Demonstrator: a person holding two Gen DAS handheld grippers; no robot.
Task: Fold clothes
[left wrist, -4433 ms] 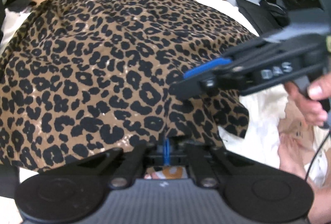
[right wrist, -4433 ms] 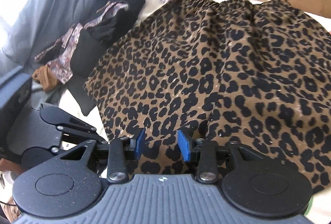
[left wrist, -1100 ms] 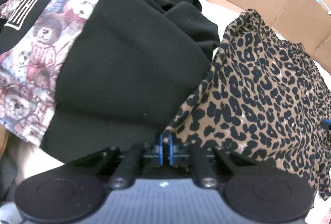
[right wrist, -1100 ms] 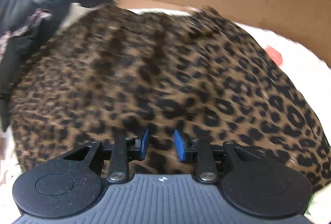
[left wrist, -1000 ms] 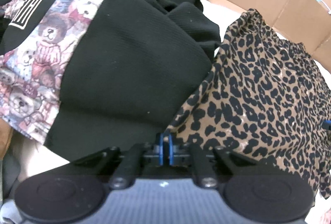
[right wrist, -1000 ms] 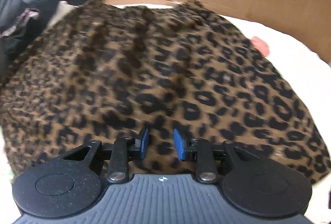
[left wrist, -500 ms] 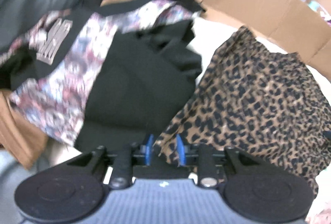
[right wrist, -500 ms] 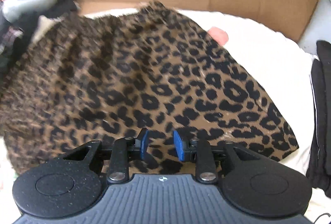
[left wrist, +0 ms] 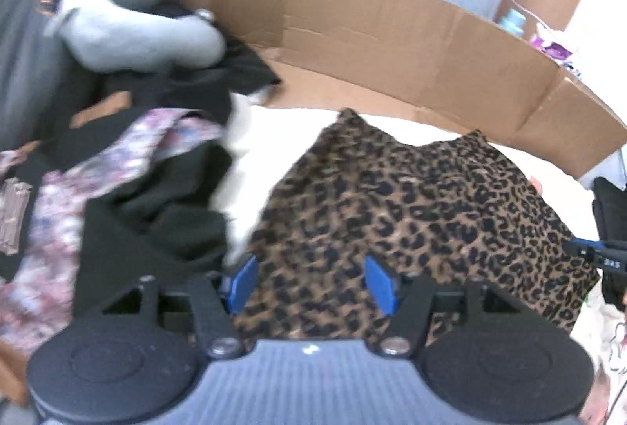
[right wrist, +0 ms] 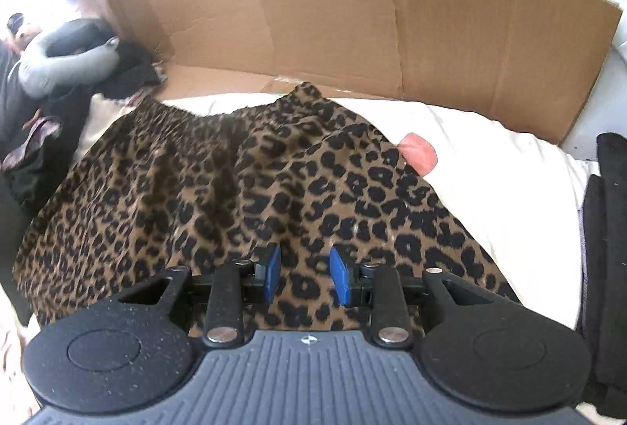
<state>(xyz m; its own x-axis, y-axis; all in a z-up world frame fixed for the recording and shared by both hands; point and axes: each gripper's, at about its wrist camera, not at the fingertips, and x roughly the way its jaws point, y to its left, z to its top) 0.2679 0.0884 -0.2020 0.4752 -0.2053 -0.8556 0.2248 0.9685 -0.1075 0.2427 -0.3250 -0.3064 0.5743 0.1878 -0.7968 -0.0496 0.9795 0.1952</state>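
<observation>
Left tool [left wrist: 309,284], tilted downward, is opening above leopard skirt [left wrist: 411,213].

I see a brown cardboard wall [right wrist: 392,13] standing along the far edge of the white bedding [right wrist: 509,182]. A grey neck pillow [left wrist: 133,33] sits at far left, and a small pink object [right wrist: 419,150] rests on the bedding.
</observation>
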